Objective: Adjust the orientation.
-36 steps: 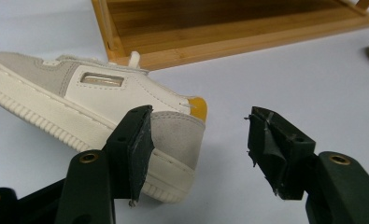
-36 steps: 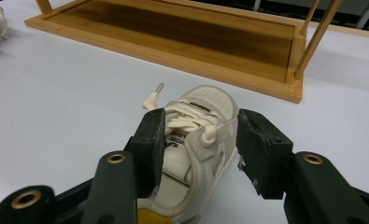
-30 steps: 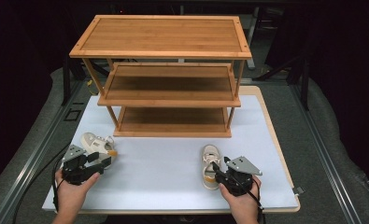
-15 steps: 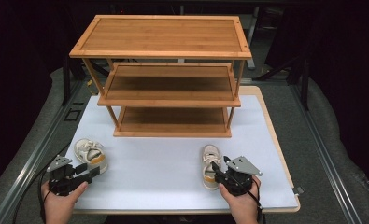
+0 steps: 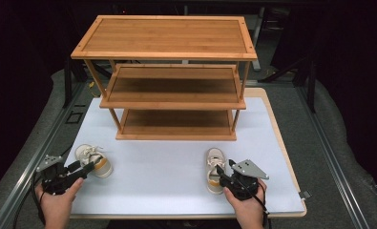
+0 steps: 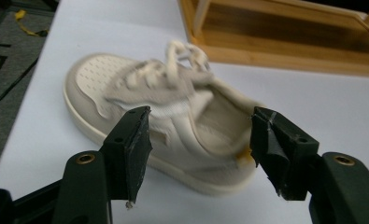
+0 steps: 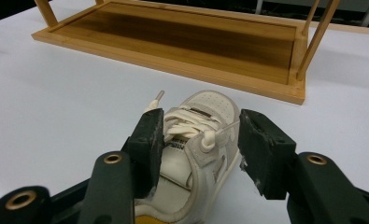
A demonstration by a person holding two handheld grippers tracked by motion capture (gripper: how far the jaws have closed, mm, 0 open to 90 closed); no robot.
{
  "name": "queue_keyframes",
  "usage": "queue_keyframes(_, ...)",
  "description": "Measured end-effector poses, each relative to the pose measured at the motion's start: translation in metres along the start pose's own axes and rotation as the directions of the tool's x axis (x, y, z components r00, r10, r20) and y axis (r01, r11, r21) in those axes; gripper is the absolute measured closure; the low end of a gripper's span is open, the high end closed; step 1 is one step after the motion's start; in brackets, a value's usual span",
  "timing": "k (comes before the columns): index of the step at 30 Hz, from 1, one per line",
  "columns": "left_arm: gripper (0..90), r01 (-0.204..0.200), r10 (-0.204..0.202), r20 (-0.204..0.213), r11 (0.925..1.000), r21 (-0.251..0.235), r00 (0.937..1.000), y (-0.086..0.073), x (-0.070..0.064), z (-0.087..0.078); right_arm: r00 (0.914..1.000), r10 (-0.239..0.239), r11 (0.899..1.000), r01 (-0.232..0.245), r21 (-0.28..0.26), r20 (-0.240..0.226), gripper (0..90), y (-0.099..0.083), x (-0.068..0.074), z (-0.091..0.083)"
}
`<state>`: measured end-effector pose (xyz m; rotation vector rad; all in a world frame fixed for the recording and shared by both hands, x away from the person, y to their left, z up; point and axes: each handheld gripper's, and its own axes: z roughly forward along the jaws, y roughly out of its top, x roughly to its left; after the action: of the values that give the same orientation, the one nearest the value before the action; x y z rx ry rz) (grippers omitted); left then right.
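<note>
Two small cream sneakers lie on the white table top. The left sneaker [image 5: 94, 157] [image 6: 173, 102] lies on its sole, toe toward the far left. My left gripper [image 5: 83, 169] [image 6: 201, 119] is open, its jaws on either side of the heel end without pressing it. The right sneaker [image 5: 214, 161] [image 7: 198, 135] points its toe at the rack. My right gripper [image 5: 220, 175] [image 7: 200, 120] is open, and its jaws stand close along both sides of the laced middle.
A three-tier bamboo rack [image 5: 176, 90] [image 7: 196, 42] stands at the back of the white table top [image 5: 162, 176], all its shelves bare. Grey padded flooring and a metal rail [image 5: 28, 162] border the table on the left. Dark surroundings lie beyond.
My left gripper has pulled back from the left sneaker toward the near left, then come in again at its heel; the sneaker now lies flat. The right hand has stayed still.
</note>
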<state>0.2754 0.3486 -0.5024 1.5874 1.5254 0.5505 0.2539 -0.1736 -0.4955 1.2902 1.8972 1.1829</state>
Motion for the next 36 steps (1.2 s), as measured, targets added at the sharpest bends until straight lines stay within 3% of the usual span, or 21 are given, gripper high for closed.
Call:
queue_keyframes(4, 38.3, 0.003, -0.001, -0.039, 0.9993, 0.037, 0.9992, 0.006, 0.005, 0.016, 1.0000, 0.001, 1.000, -0.001, 0.005, 0.000, 50.4, 0.000, 0.001, 0.001)
queue_keyframes(8, 45.7, -0.050, 0.056, -0.095, 0.9964, 0.068, 0.9939, 0.005, 0.005, 0.021, 1.0000, 0.003, 1.000, -0.003, 0.006, 0.000, 50.4, -0.001, 0.001, 0.002)
queue_keyframes(12, 52.8, -0.025, 0.029, -0.064, 0.9975, 0.066, 0.9975, 0.004, 0.011, 0.014, 1.0000, 0.008, 1.000, -0.008, 0.008, -0.001, 50.4, -0.001, 0.000, 0.002)
queue_keyframes(17, 61.8, -0.048, 0.054, -0.069, 0.9958, 0.078, 0.9962, 0.004, 0.018, 0.007, 1.0000, 0.004, 1.000, -0.004, -0.006, -0.005, 50.3, 0.000, 0.002, -0.001)
queue_keyframes(24, 53.4, -0.064, 0.080, -0.130, 0.9910, 0.117, 0.9883, 0.005, 0.014, 0.024, 1.0000, -0.001, 1.000, 0.001, 0.007, -0.007, 50.2, -0.001, 0.003, 0.001)
queue_keyframes(27, 56.2, -0.036, 0.049, -0.117, 0.9925, 0.117, 0.9919, 0.009, 0.017, 0.023, 0.9999, -0.006, 1.000, 0.006, 0.003, -0.009, 50.1, -0.001, 0.004, 0.002)
queue_keyframes(29, 59.6, -0.062, 0.076, -0.116, 0.9913, 0.116, 0.9904, 0.009, 0.015, 0.023, 1.0000, -0.003, 1.000, 0.003, 0.006, -0.006, 50.1, -0.001, 0.003, 0.002)
queue_keyframes(32, 60.0, -0.055, 0.060, -0.032, 0.9903, 0.127, 0.9977, 0.009, 0.009, 0.025, 0.9999, 0.008, 1.000, -0.008, 0.006, -0.006, 50.1, -0.001, 0.001, 0.002)
queue_keyframes(36, 62.0, -0.107, 0.103, 0.030, 0.9848, 0.138, 0.9942, 0.011, -0.014, 0.031, 0.9999, 0.011, 1.000, -0.011, 0.006, -0.001, 50.1, -0.001, 0.001, 0.002)
